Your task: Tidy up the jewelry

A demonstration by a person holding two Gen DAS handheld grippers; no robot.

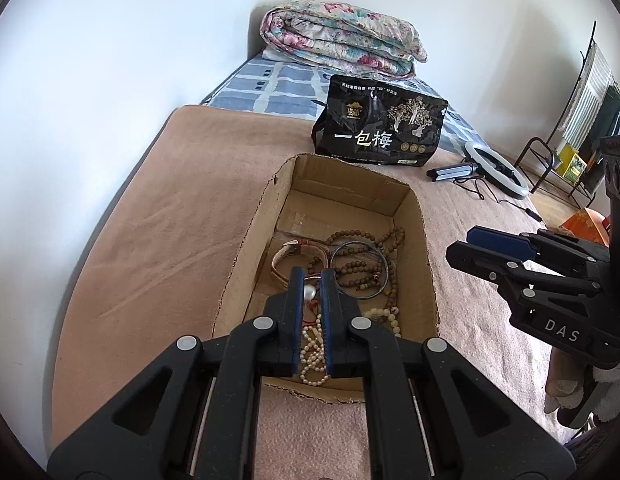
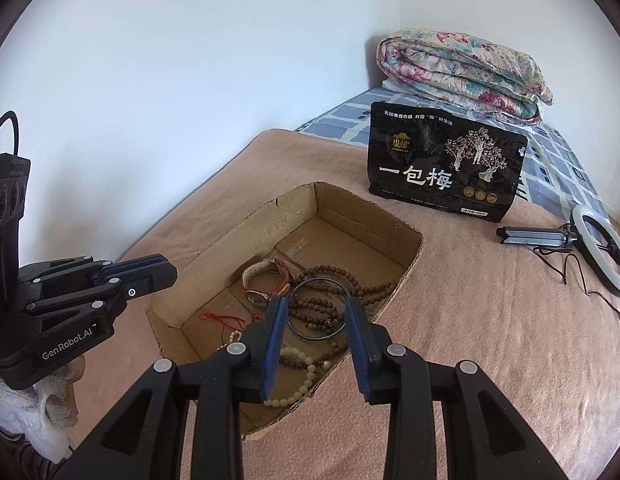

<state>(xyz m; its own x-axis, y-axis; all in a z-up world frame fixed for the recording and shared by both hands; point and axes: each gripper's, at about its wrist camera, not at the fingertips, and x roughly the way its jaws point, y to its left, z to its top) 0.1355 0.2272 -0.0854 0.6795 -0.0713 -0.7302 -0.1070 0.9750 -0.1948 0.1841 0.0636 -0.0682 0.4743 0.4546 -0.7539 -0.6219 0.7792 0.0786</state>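
An open cardboard box (image 1: 246,248) (image 2: 230,248) sits on a pink blanket. In it lie a brown wooden bead strand (image 1: 361,236) (image 2: 349,276), a thin dark bangle (image 1: 357,243) (image 2: 318,279), a pale-strapped watch (image 1: 284,254) (image 2: 256,270), a pearl strand (image 1: 313,348), a pale bead bracelet (image 1: 383,314) (image 2: 306,360) and red thread (image 2: 218,318). My left gripper (image 1: 312,280) (image 2: 168,270) hovers shut over the box's left side, holding nothing. My right gripper (image 2: 314,304) (image 1: 465,246) hangs open above the bangle, its pads clear of it.
A black snack bag (image 1: 381,124) (image 2: 445,160) stands behind the box. A ring light on a folded tripod (image 1: 505,168) (image 2: 601,252) lies to the right with its cable. A folded floral quilt (image 1: 337,36) is at the bed's far end. A metal rack (image 1: 549,160) stands beside the bed.
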